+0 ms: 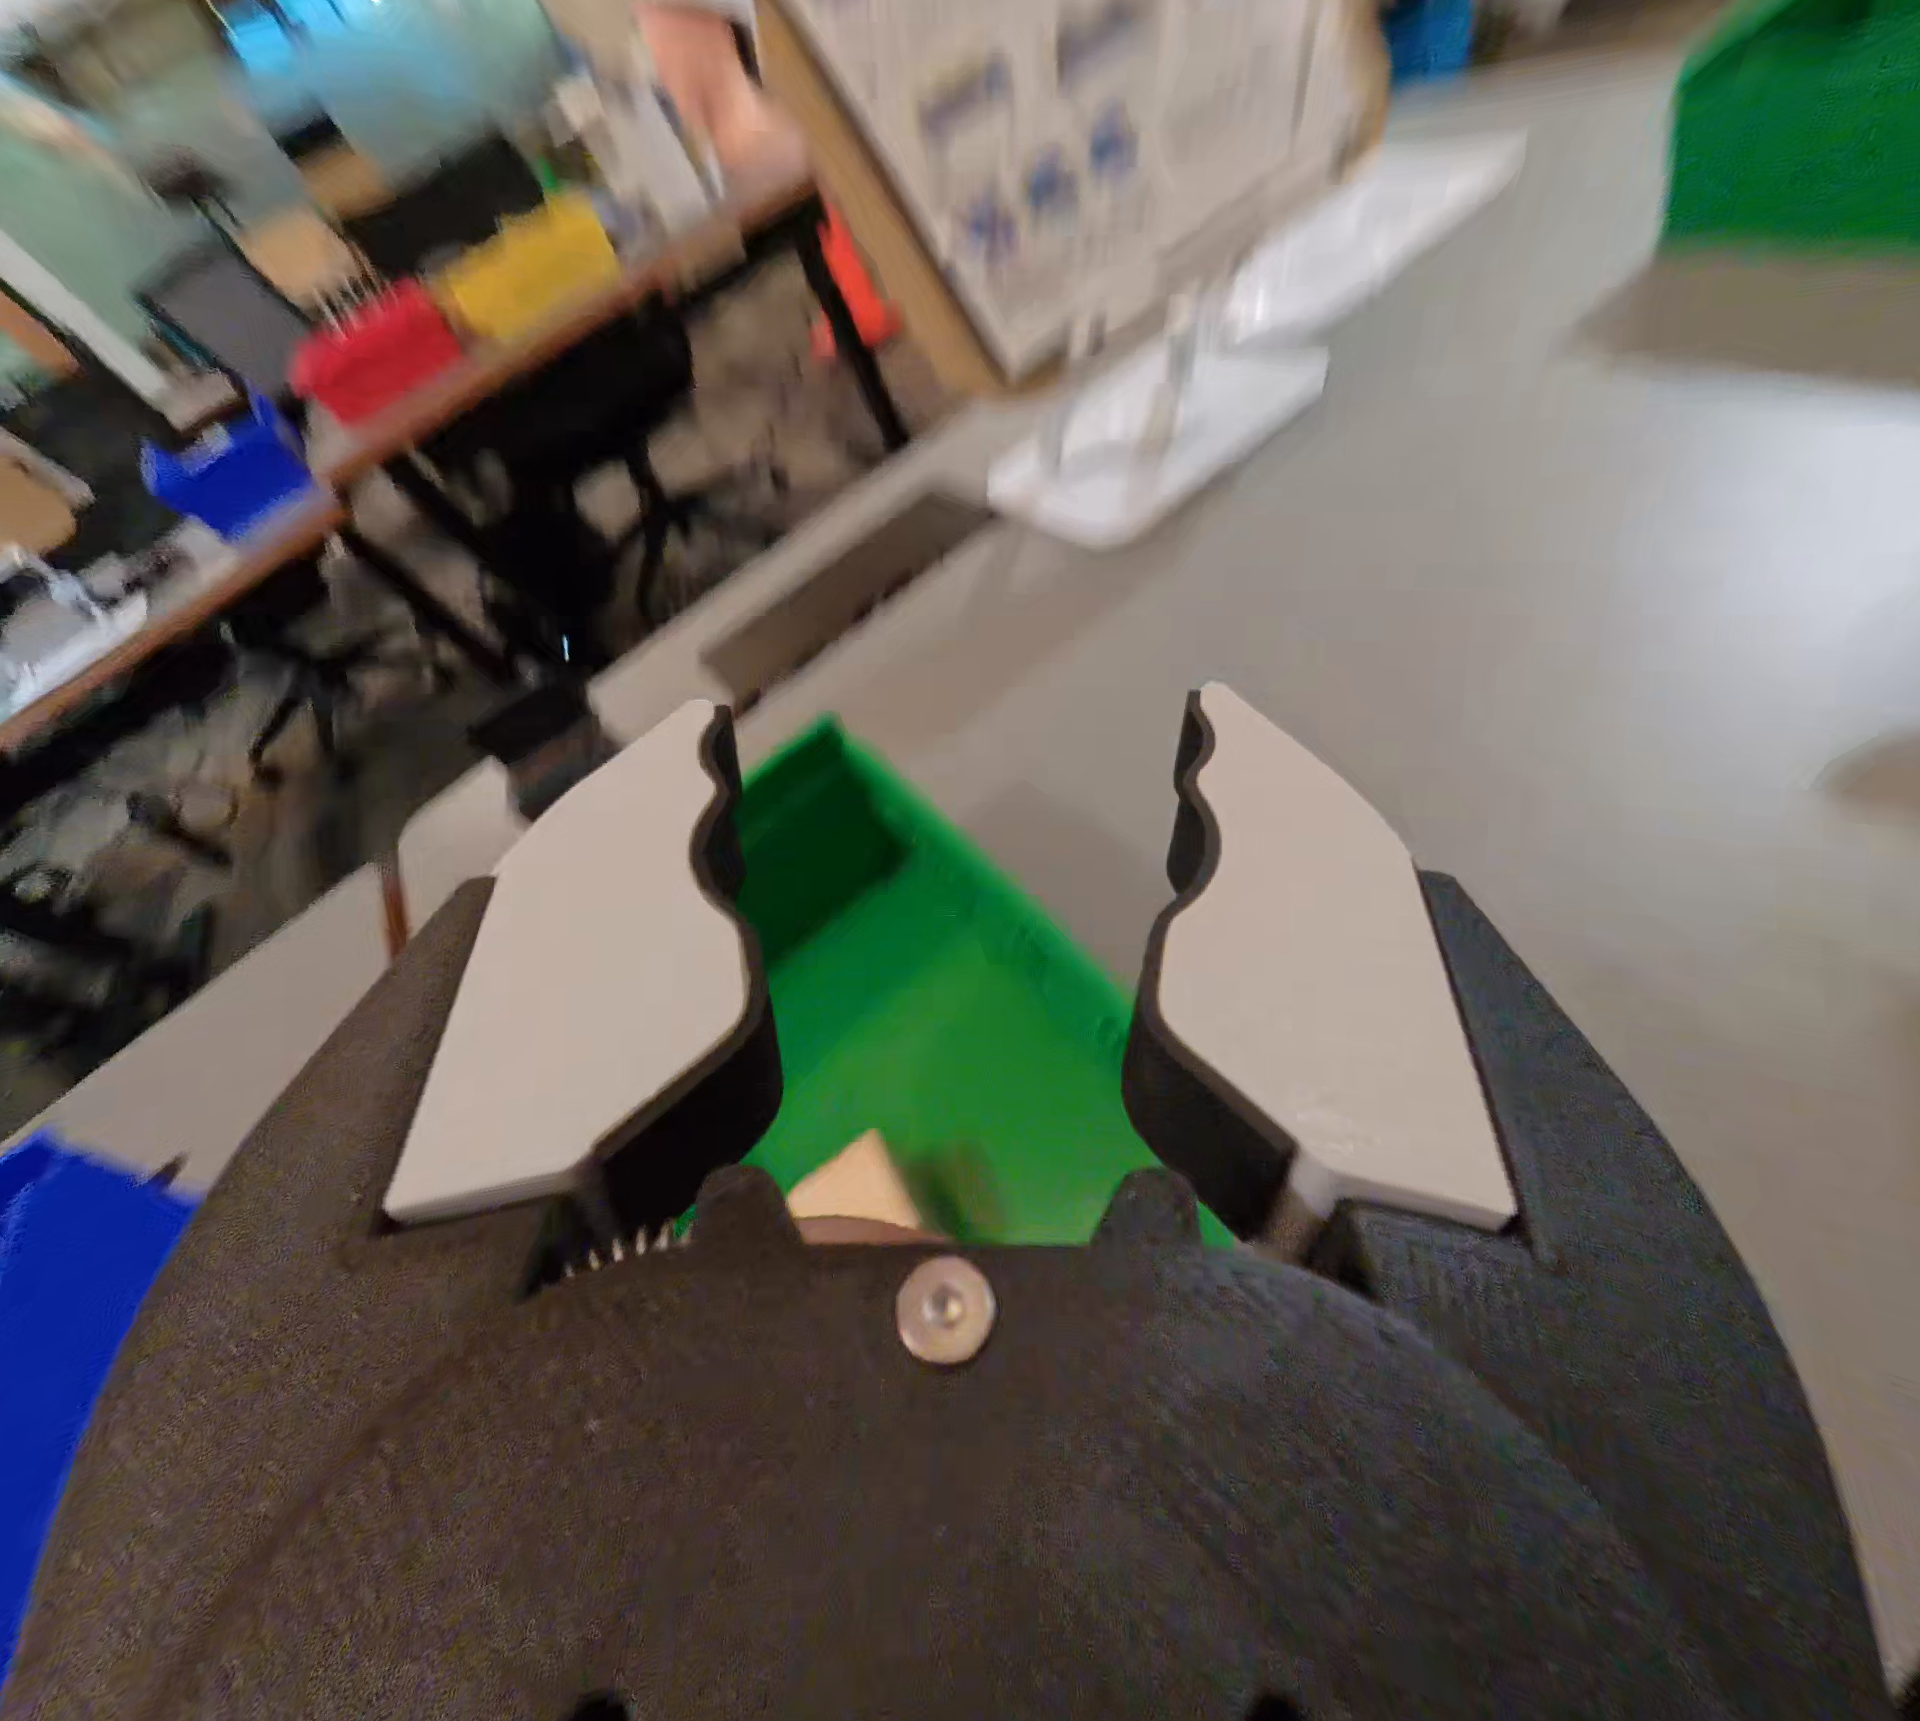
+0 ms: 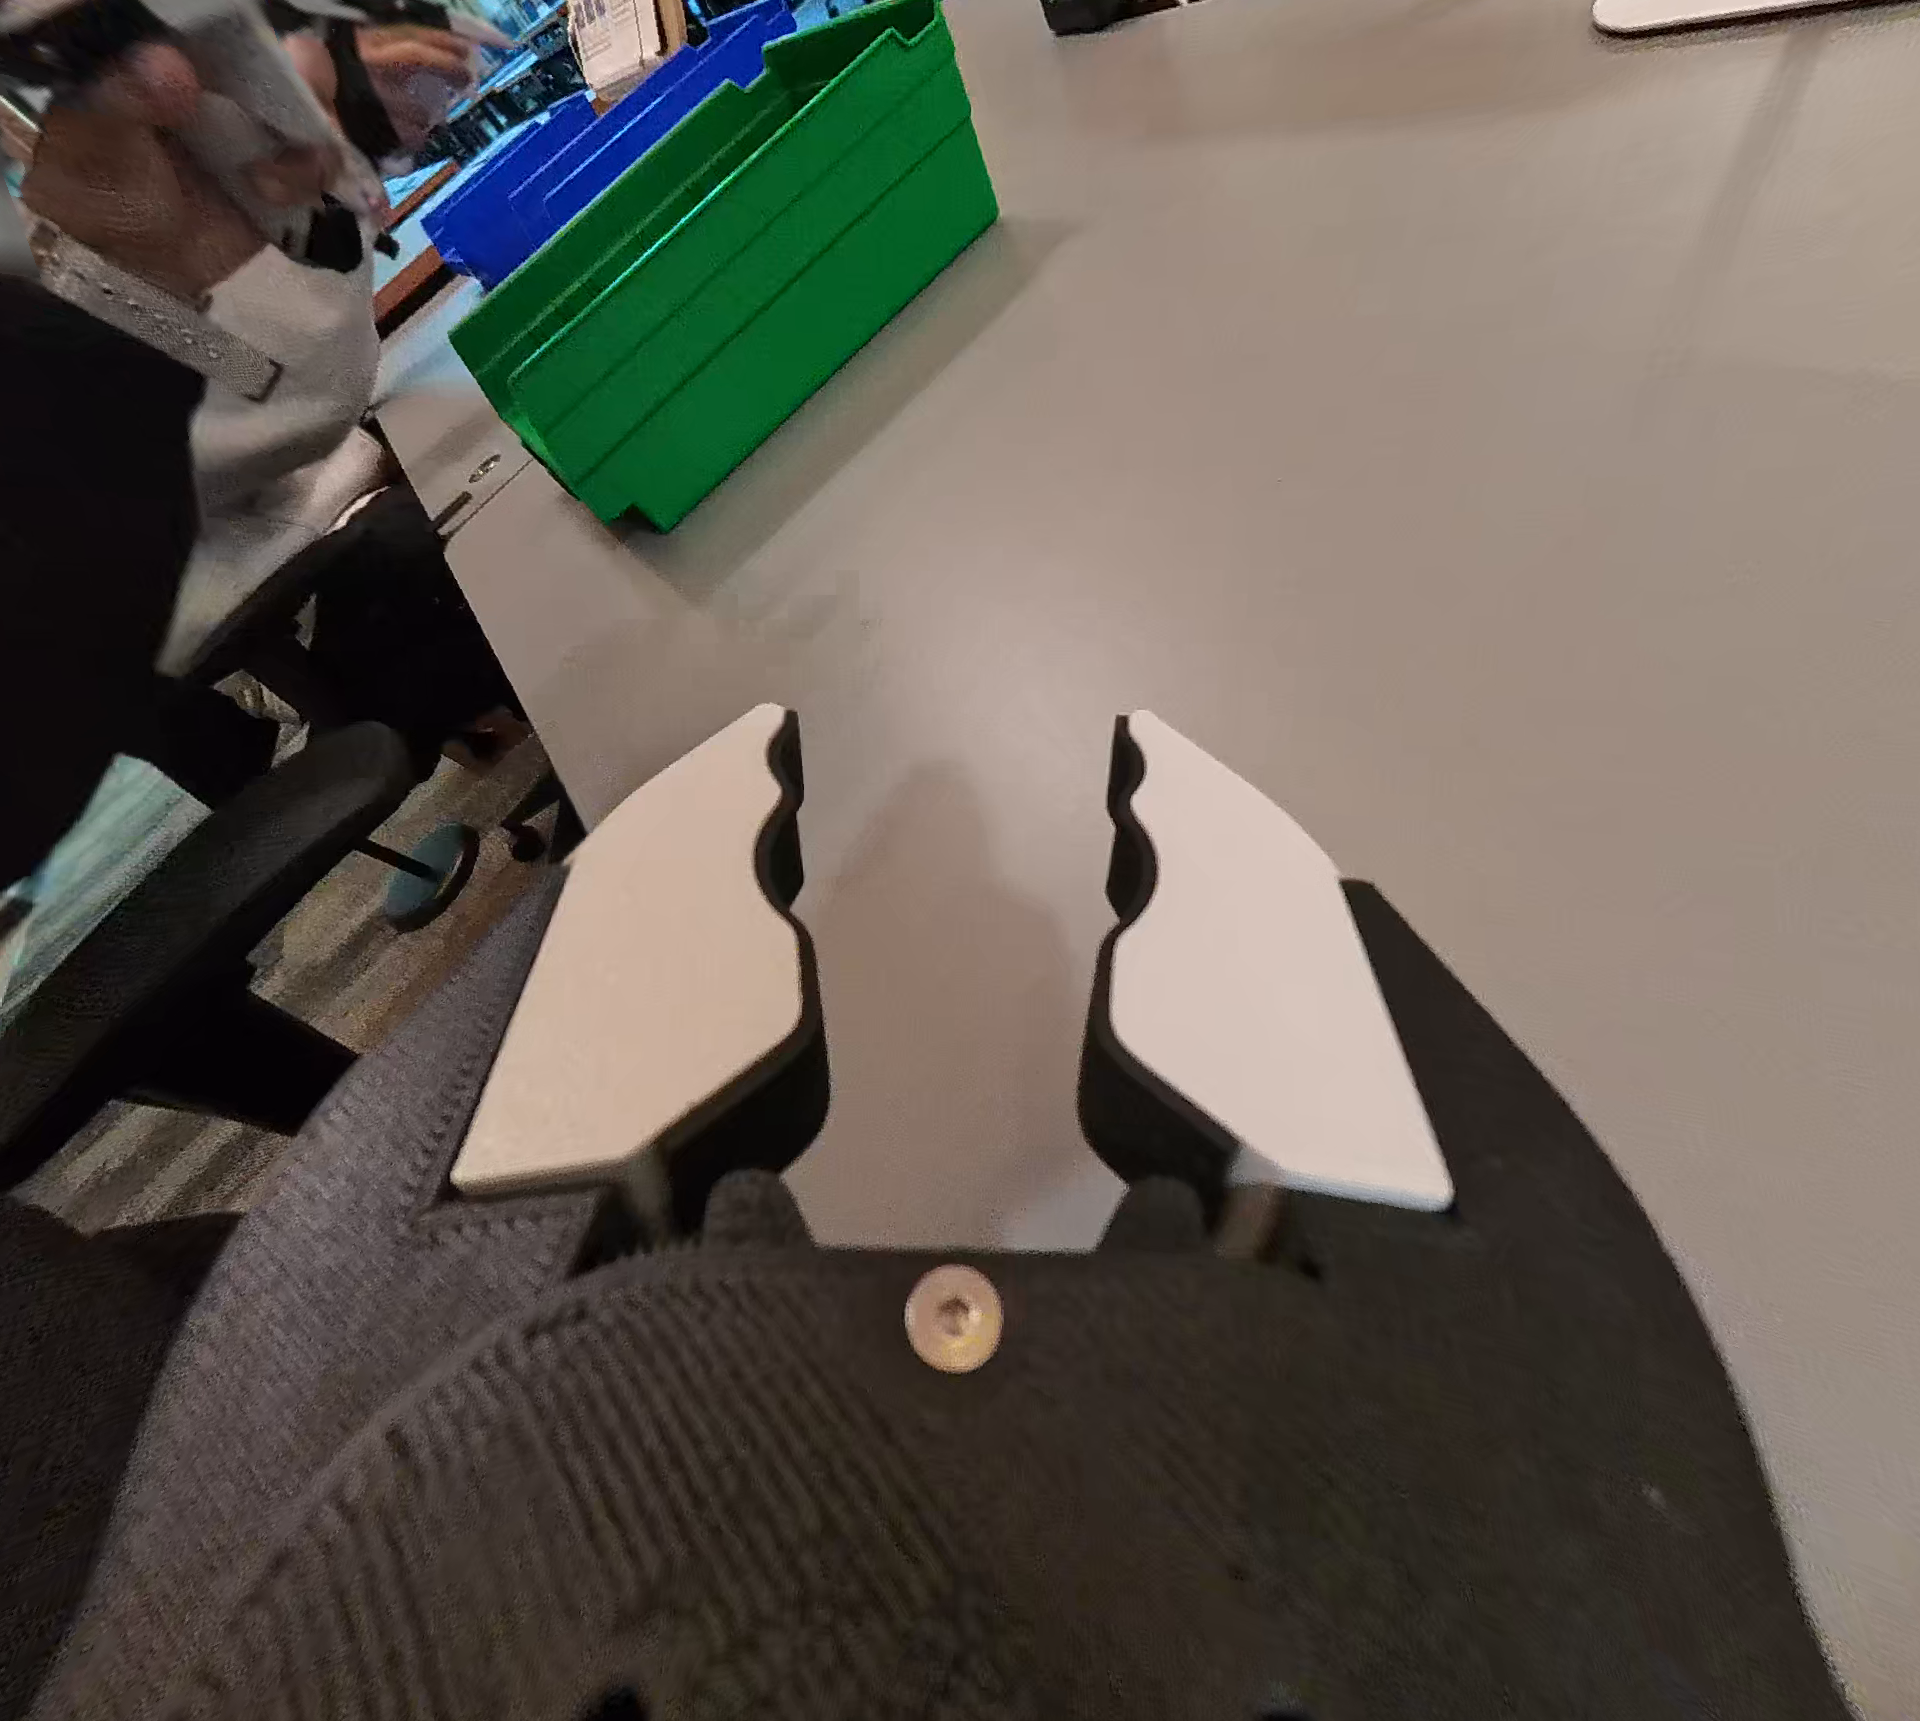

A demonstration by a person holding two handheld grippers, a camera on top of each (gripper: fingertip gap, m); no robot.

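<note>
Hovering over the grey table [image 2: 1455,445], both grippers spread wide and holding nothing.

Green bin [image 2: 748,289] as landmark: it sits on the table with blue bins [image 2: 582,165] just behind it. The left gripper [image 1: 961,726] hangs directly above the green bin's [image 1: 914,975] open inside, where a pale blurred object [image 1: 862,1183] lies; the right gripper [image 2: 956,731] rests low over bare tabletop, well apart from the bin.
</note>
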